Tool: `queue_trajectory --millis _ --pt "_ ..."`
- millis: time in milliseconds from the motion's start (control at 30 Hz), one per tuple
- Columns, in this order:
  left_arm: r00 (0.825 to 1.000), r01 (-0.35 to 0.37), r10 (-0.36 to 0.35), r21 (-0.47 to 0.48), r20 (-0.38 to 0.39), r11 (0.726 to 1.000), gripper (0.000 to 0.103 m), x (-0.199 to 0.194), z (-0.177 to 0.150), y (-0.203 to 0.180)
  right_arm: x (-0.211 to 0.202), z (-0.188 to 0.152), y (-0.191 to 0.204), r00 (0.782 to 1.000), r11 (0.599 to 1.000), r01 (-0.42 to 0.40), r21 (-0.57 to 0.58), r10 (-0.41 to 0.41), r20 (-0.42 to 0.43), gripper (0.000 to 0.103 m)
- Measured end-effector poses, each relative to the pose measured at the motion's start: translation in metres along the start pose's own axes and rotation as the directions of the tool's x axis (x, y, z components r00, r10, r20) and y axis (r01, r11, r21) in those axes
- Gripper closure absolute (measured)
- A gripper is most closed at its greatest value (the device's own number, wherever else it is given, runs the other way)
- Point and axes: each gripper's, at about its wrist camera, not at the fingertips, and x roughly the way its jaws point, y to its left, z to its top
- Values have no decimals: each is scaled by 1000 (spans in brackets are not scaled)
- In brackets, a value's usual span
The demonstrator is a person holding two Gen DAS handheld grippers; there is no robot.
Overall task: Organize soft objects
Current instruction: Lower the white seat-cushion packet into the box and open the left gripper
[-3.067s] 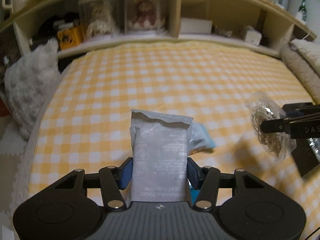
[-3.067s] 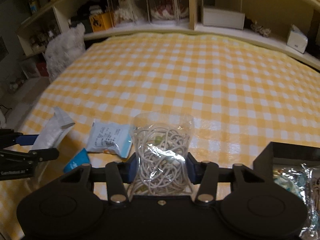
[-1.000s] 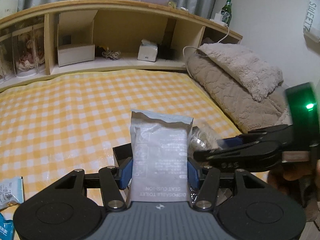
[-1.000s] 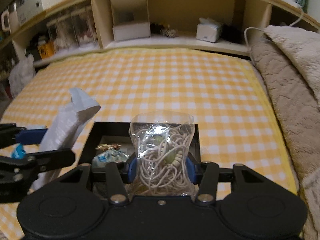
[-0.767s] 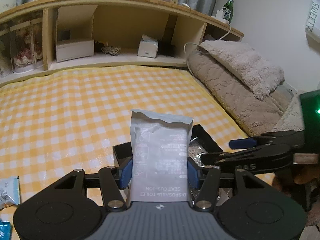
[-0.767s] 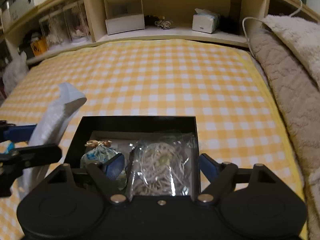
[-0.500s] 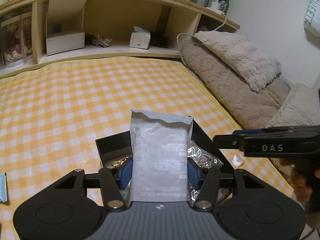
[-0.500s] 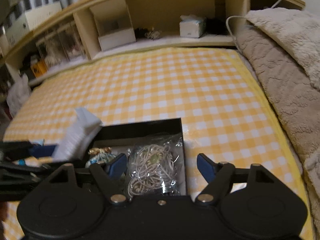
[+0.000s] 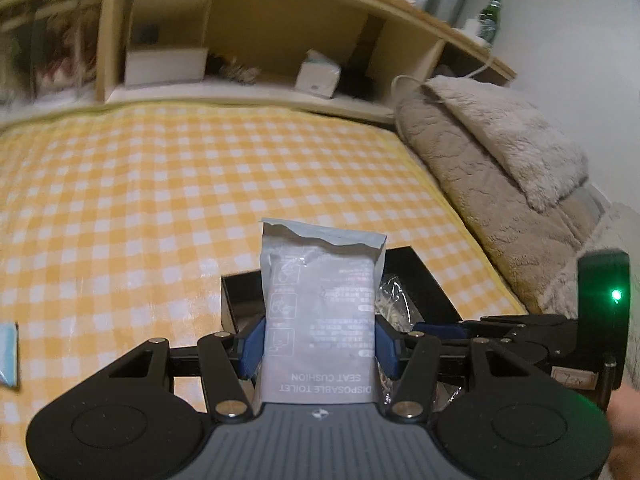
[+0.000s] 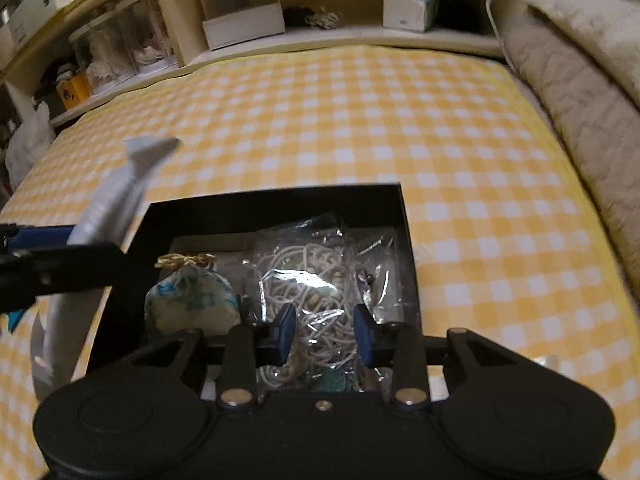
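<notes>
My left gripper (image 9: 320, 340) is shut on a grey packet (image 9: 320, 300) printed "disposable toilet seat cushion", held upright just over the near left corner of a black box (image 9: 424, 276). The right wrist view shows that packet (image 10: 120, 192) from the side. In the black box (image 10: 280, 196) lie a clear bag of white cord (image 10: 308, 276) and a blue-and-white pouch (image 10: 192, 300). My right gripper (image 10: 324, 336) is low over the bag with its jaws closing. The bag's middle is between the pads, and it spreads wider than them on both sides.
The box sits on a yellow checked bed cover (image 9: 160, 184). Beige blankets (image 9: 500, 168) pile up along the right. A wooden shelf (image 9: 248, 96) with a tissue box (image 9: 318, 76) runs along the far side. A blue packet (image 9: 8, 354) lies at the left edge.
My right gripper let the cord bag drop into the box, opened wide, then came down over it with its jaws narrowing. My left gripper kept the packet and drifted closer to the box.
</notes>
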Motion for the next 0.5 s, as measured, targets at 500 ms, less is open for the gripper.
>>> queue_trajectory --millis 500 --pt "991 113 -65 483 -115 868 47 30 -16 -56 -79 -8 -55 982 948 -108 300 55 182 71"
